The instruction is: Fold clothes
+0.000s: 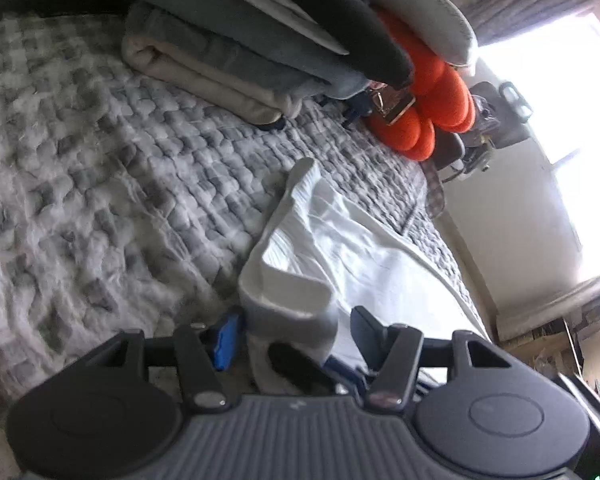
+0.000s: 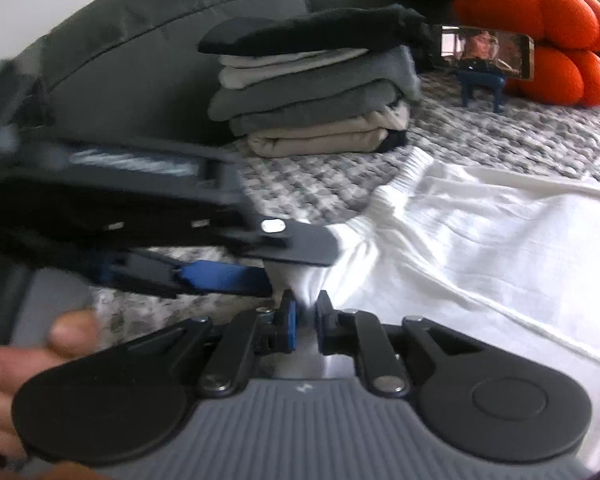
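Note:
A white garment (image 1: 340,248) with a ribbed elastic hem lies spread on a grey-and-white checked bedspread (image 1: 100,180). My left gripper (image 1: 296,332) stands open around the garment's near folded corner, one blue pad on its left and the dark finger on its right. In the right wrist view the same left gripper (image 2: 288,264) reaches in from the left, jaws apart above and below that corner of the white garment (image 2: 460,240). My right gripper (image 2: 306,316) sits just in front of it, its jaws narrowly apart with a pinch of white cloth between them.
A stack of folded grey, beige and black clothes (image 2: 312,92) stands at the back of the bed. To its right are a phone on a blue stand (image 2: 484,50) and an orange cushion (image 2: 540,40). A person's hand (image 2: 20,360) shows at lower left. A bright window (image 1: 560,120) is beyond the bed.

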The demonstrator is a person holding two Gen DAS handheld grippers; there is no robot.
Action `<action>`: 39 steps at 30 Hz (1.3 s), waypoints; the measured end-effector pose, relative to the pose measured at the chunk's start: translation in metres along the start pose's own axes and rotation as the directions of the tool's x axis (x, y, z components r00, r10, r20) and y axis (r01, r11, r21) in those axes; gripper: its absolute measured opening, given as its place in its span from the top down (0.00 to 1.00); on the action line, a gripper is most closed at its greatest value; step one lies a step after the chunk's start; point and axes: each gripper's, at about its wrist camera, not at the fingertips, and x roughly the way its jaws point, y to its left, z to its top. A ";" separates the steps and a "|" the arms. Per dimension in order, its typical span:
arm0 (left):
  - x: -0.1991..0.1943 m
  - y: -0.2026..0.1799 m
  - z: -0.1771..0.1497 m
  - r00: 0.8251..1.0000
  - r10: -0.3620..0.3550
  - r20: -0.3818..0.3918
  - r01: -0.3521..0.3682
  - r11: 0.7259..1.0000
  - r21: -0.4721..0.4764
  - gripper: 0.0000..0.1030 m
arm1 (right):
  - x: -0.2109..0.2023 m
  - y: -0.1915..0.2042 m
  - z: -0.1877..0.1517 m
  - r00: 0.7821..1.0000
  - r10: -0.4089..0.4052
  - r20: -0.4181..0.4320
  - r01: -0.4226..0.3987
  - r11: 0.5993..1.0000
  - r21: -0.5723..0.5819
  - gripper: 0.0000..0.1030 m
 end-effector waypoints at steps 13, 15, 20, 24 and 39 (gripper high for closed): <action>-0.029 0.015 0.001 0.988 0.105 0.114 -0.113 0.991 0.066 0.95 | -0.071 -0.030 -0.023 0.998 -0.059 0.017 0.058 0.998 0.025 0.70; -0.033 0.015 -0.001 0.986 0.123 0.114 -0.131 0.989 0.072 0.95 | -0.083 -0.045 -0.031 0.996 -0.087 0.024 0.084 0.992 0.095 0.70; -0.031 0.017 0.001 0.980 0.168 0.104 -0.177 0.980 0.086 0.94 | -0.094 -0.065 -0.040 0.992 -0.118 0.041 0.109 0.978 0.180 0.70; -0.016 0.012 -0.002 0.972 0.214 0.099 -0.227 0.961 0.155 0.94 | -0.108 -0.074 -0.042 0.988 -0.129 0.086 0.109 0.972 0.211 0.70; -0.013 0.019 -0.002 0.976 0.208 0.070 -0.217 0.965 0.148 0.93 | -0.063 -0.085 0.037 0.996 -0.089 0.023 0.090 0.995 -0.050 0.50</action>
